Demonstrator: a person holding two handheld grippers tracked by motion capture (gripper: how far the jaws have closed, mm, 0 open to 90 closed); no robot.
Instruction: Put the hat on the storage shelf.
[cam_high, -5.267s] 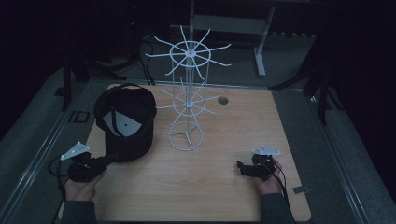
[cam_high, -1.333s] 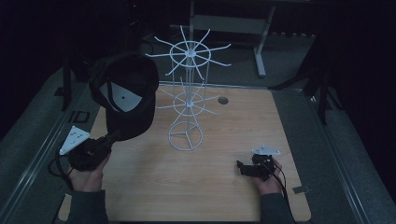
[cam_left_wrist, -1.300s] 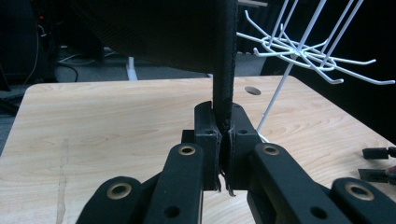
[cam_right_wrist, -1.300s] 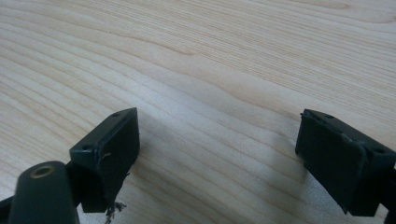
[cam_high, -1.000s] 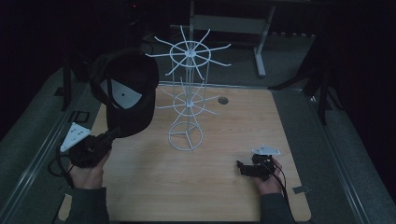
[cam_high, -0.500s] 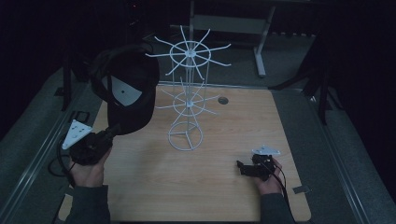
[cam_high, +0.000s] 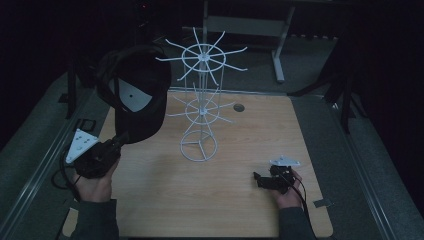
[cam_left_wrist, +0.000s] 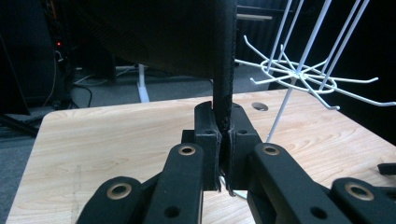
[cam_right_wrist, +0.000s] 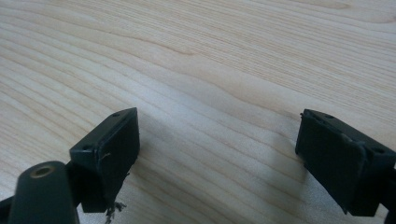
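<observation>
A black cap (cam_high: 136, 95) with a white label inside hangs in the air over the table's left side, its opening toward the camera. My left gripper (cam_high: 120, 140) is shut on the cap's brim (cam_left_wrist: 223, 70), which stands on edge between the pads. A white wire rack (cam_high: 202, 100) with two tiers of radiating hooks stands mid-table, just right of the cap. My right gripper (cam_high: 260, 180) rests low near the table's front right, open, with bare wood between its pads (cam_right_wrist: 219, 154).
The light wooden table (cam_high: 250, 135) has a small round hole (cam_high: 238, 107) behind the rack. A grey metal frame stands on the dark floor beyond the table. A small label (cam_high: 322, 203) lies at the front right corner.
The left hand has picked the cap up off the table and carried it up and slightly right, toward the rack's upper hooks. The right gripper has stayed put.
</observation>
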